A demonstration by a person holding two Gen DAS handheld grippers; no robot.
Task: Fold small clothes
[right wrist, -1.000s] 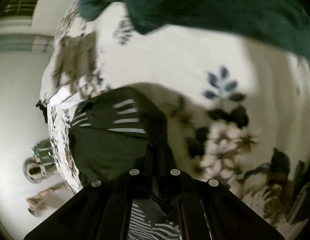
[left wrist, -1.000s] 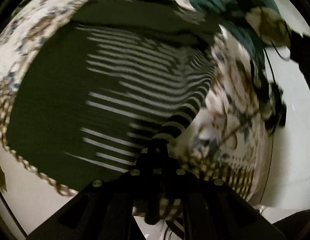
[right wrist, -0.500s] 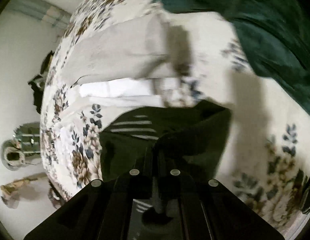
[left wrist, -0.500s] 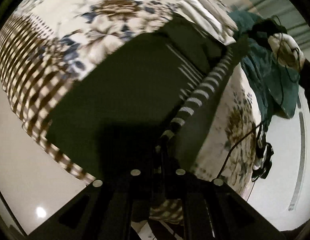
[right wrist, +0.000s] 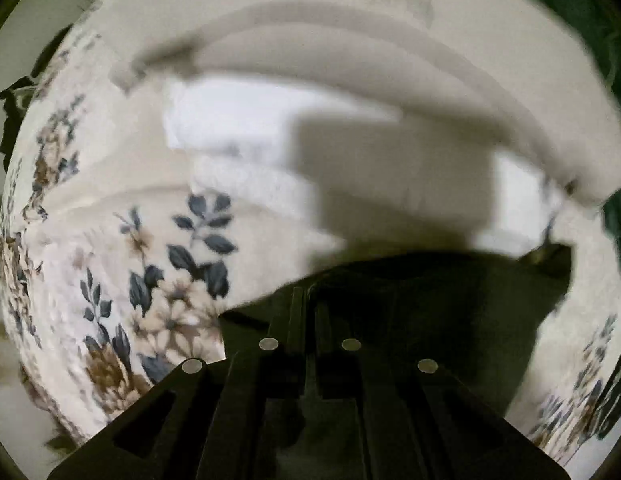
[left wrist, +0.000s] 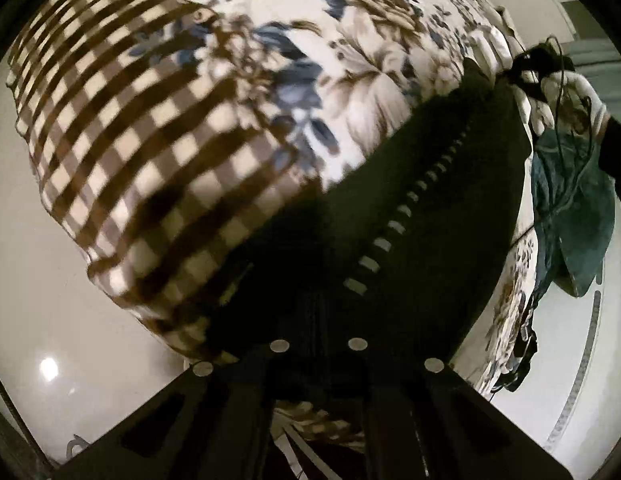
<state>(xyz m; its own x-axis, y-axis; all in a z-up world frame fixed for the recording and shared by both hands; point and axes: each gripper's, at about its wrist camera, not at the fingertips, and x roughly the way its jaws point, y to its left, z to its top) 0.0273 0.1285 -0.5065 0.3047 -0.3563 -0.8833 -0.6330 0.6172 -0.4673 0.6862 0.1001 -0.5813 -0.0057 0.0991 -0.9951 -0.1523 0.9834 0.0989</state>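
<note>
A small dark garment with white stripes [left wrist: 422,216] lies stretched over the floral bedspread [left wrist: 350,64]. My left gripper [left wrist: 316,304] is shut on its near edge, with the striped fold line running away from the fingers. In the right wrist view the same dark garment [right wrist: 430,300] lies low over the bedspread [right wrist: 130,264], and my right gripper [right wrist: 308,300] is shut on its other edge. The person's white-gloved right hand [left wrist: 566,96] shows at the far end in the left wrist view.
A teal garment [left wrist: 574,208] hangs off the bed's right side and shows in the right wrist view [right wrist: 590,20]. Folded white and beige cloth [right wrist: 310,120] lies just beyond the dark garment. The bed's checked edge [left wrist: 122,152] drops to a pale floor [left wrist: 50,280].
Both grippers have carried the garment's edge across the bed. Its striped face has turned under, leaving the dark side up. The right gripper has come low toward the folded white cloth.
</note>
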